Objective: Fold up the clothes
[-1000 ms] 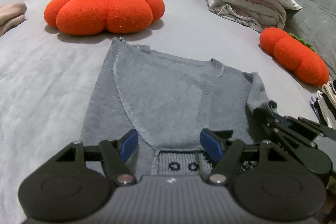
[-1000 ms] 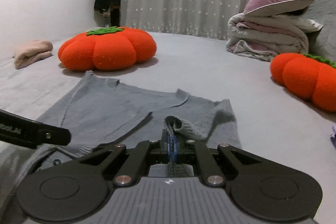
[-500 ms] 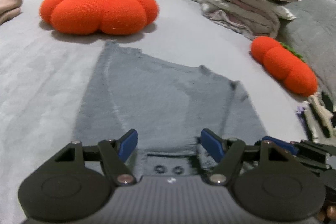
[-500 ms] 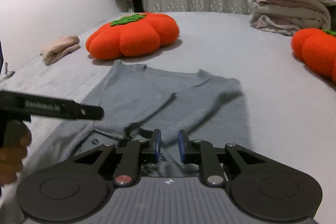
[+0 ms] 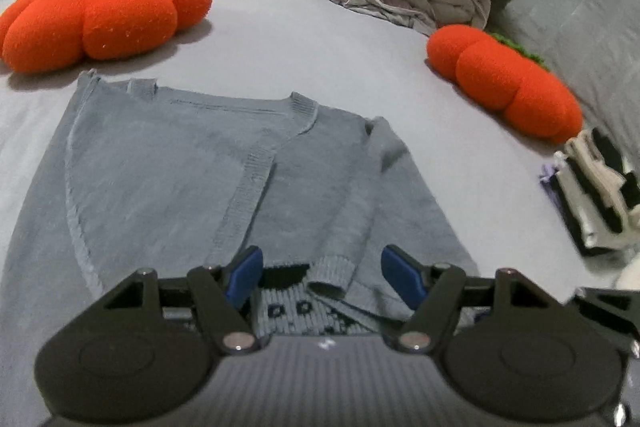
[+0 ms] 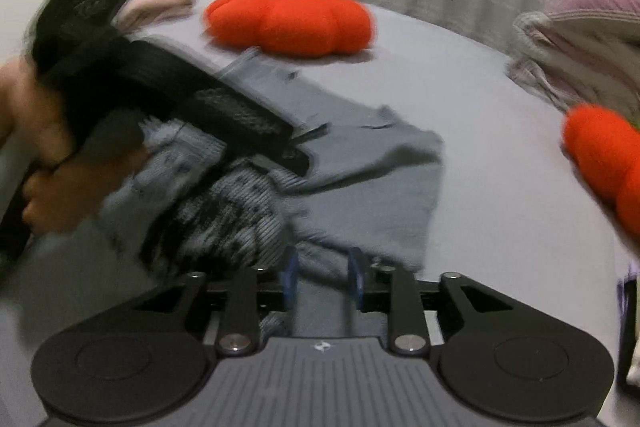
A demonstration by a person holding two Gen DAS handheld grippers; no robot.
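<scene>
A grey cardigan (image 5: 256,179) lies flat on the bed (image 5: 280,39), its hem hidden behind the left gripper (image 5: 322,277), jaws wide and empty, while the blurred right gripper (image 6: 322,277) has just been opening, holding nothing.

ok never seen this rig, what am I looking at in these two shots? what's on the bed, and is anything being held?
No robot here: a person holds hand-held tongs in each hand, each with a camera looking along its fingers. One picture is from the left tongs, the other from the right tongs; the right view also shows the left hand. On the bed lie a grey cardigan with its sleeves folded in, two orange pumpkin cushions and folded bedding. The left tongs are open. The right tongs' jaws have just been opening; nothing is gripped.
</scene>
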